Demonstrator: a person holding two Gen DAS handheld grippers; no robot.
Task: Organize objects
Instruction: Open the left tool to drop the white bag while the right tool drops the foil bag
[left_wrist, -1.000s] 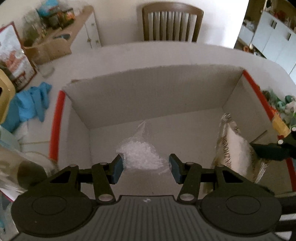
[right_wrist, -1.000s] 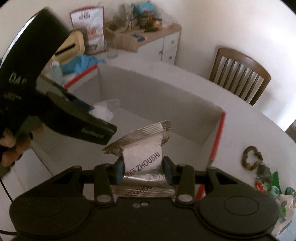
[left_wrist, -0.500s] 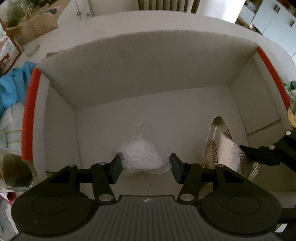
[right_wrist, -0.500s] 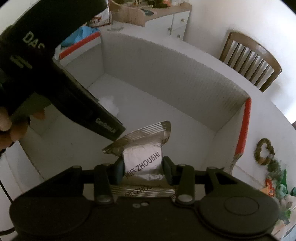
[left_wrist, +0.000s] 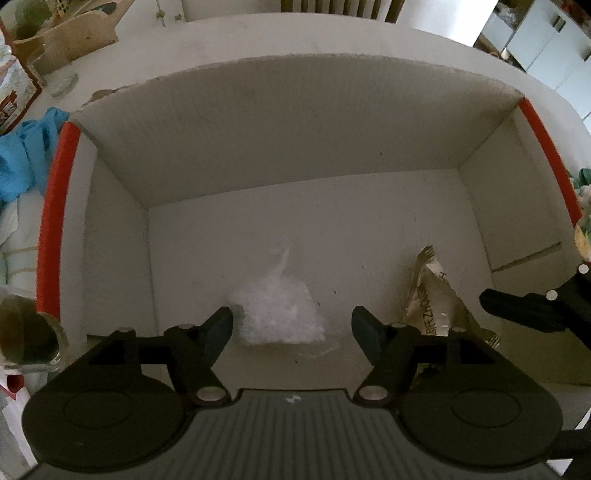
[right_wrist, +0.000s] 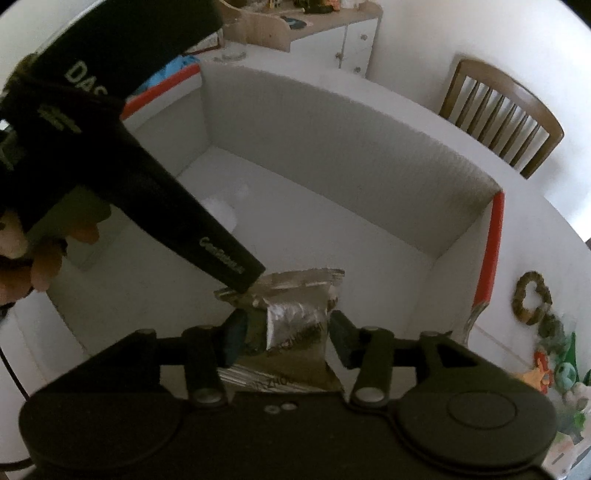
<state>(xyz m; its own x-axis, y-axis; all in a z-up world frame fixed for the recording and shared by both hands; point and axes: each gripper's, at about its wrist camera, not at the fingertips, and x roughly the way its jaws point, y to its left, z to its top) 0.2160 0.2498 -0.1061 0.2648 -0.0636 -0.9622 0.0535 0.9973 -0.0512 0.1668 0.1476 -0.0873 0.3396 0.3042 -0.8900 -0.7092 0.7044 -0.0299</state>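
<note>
A white cardboard box (left_wrist: 303, 136) with red edge strips fills both views. On its floor lies a clear bag of white granules (left_wrist: 280, 314), just ahead of my open, empty left gripper (left_wrist: 291, 328). A silver foil packet (right_wrist: 299, 317) sits at the box's right side, also in the left wrist view (left_wrist: 428, 299). My right gripper (right_wrist: 284, 332) has its jaws spread around the packet, apart from it on the right. The left gripper's body (right_wrist: 147, 177) crosses the right wrist view.
A blue cloth (left_wrist: 26, 158) and a glass (left_wrist: 62, 83) lie left of the box. Small toys and a brown ring (right_wrist: 532, 299) lie on the white table to its right. A wooden chair (right_wrist: 506, 122) stands behind. A cabinet (right_wrist: 325, 33) is far left.
My right gripper has lowered into the box and opened, letting go of the foil packet. My left gripper's jaws have spread wider over the granule bag.
</note>
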